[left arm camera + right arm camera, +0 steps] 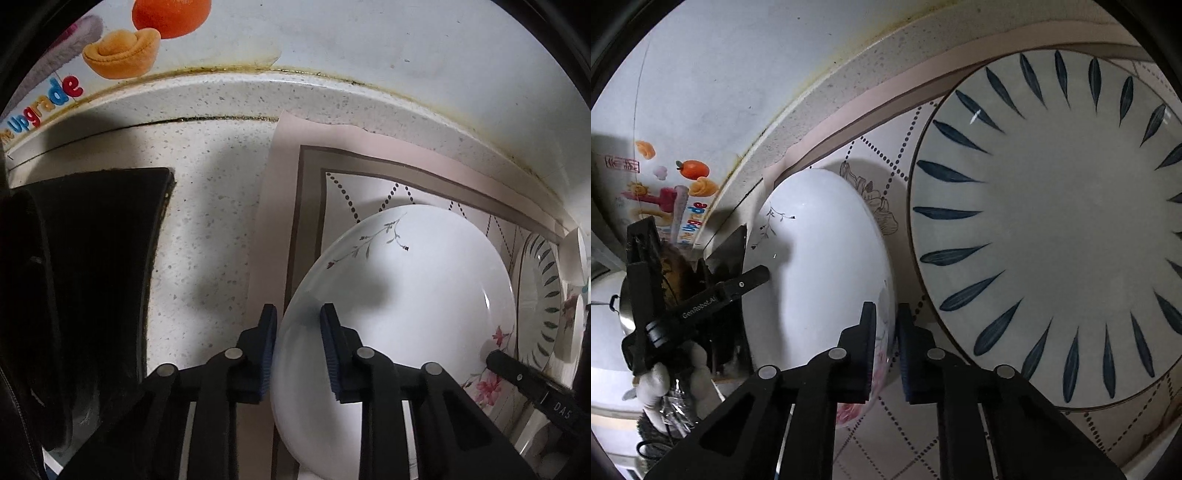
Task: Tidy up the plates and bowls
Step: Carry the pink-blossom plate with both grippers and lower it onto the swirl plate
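A white plate with a twig pattern and pink flowers (402, 295) lies on the patterned mat (314, 192). My left gripper (298, 349) straddles its left rim, jaws a plate-rim apart, one finger outside and one over the plate. My right gripper (886, 350) straddles the same plate (820, 266) at its right rim with the pink flowers, jaws nearly closed on the rim. The left gripper shows in the right wrist view (753, 278), the right gripper in the left wrist view (495, 360). A large plate with dark blue leaf marks (1052, 229) lies on the mat to the right.
A speckled countertop (207, 229) runs to a white wall with a colourful sticker (122, 51). A dark object (85, 288) stands at the left. More white dishes (574, 295) stand at the far right edge.
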`<control>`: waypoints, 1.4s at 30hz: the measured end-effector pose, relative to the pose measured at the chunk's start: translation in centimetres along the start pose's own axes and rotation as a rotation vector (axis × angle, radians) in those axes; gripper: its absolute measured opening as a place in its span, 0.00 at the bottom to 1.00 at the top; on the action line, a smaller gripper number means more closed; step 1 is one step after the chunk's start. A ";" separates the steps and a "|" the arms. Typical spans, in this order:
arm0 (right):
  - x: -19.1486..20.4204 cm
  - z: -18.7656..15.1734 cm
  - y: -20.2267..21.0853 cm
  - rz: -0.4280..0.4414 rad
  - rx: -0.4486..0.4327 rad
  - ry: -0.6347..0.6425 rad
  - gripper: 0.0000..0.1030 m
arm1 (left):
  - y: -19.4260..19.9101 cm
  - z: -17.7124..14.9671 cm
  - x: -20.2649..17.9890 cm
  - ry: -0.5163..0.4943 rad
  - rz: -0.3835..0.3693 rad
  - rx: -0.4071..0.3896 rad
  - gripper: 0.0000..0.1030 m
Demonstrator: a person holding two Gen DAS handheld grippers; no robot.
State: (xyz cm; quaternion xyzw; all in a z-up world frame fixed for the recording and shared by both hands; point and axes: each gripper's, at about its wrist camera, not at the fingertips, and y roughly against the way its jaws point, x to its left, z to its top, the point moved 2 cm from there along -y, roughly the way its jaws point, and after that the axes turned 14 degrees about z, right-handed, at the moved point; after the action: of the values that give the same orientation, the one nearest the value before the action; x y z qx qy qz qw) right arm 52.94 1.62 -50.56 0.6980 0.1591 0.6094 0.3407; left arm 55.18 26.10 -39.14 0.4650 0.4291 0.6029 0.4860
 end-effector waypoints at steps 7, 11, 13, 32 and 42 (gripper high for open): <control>-0.2 -0.8 1.6 -0.024 0.007 0.049 0.12 | 2.3 -2.5 -0.4 -0.004 -0.007 -0.016 0.19; -0.1 -1.5 3.0 -0.028 0.013 0.085 0.12 | 3.8 -4.6 -0.8 0.015 -0.014 -0.027 0.19; 0.0 -1.9 4.0 -0.024 0.011 0.099 0.12 | 4.7 -5.4 -0.5 0.035 -0.028 -0.022 0.19; -7.1 -9.4 22.6 -0.039 0.019 0.085 0.12 | 14.6 -14.7 -14.8 -0.008 -0.159 -0.043 0.19; -16.2 -13.2 30.0 -0.101 -0.005 0.003 0.12 | 13.2 -19.0 -23.7 -0.124 -0.175 0.006 0.19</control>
State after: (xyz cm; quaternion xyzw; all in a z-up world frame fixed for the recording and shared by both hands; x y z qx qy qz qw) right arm 31.17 -26.49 -42.17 0.6874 0.1928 0.5929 0.3725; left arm 36.40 -0.58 -33.57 0.4635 0.4389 0.5269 0.5611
